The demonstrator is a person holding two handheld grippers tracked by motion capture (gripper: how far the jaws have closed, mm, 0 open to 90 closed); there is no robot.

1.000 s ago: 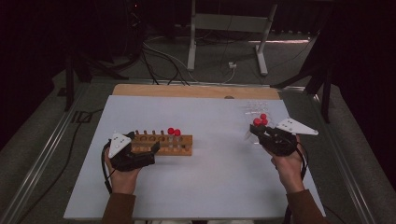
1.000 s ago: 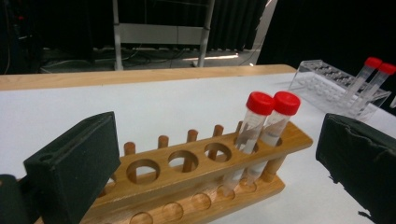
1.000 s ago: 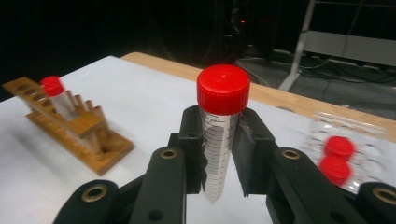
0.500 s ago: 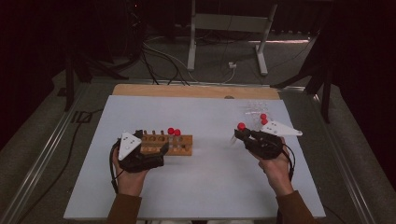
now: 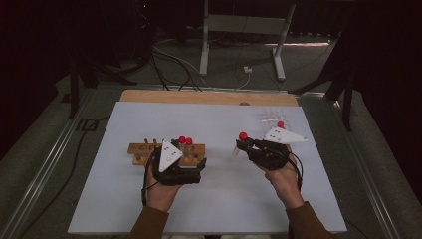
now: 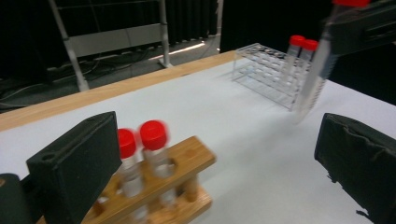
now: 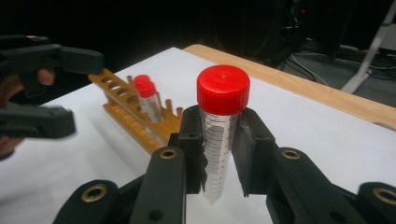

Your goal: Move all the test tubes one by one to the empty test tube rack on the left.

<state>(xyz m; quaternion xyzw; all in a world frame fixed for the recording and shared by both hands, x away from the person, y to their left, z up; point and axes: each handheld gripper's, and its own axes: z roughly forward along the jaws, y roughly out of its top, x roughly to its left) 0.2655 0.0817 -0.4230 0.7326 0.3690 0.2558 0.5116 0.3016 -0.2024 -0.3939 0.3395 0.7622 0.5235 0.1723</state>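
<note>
So the red-capped test tube is clamped upright in the right gripper, lifted off the table, jaws squeezed on its graduated body just below the cap. Off to that gripper's left sits the wooden rack with two tubes already seated, lots of holes free. Behind it, the clear plastic rack has two more waiting. Looks like two moved, third mid-carry. Left gripper sits just beside the wooden rack, jaws wide apart, holding nothing.

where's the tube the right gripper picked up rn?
The red-capped tube is clamped upright in the right gripper, above the white mat right of centre in the high view, between the wooden rack and the clear plastic rack.
</note>
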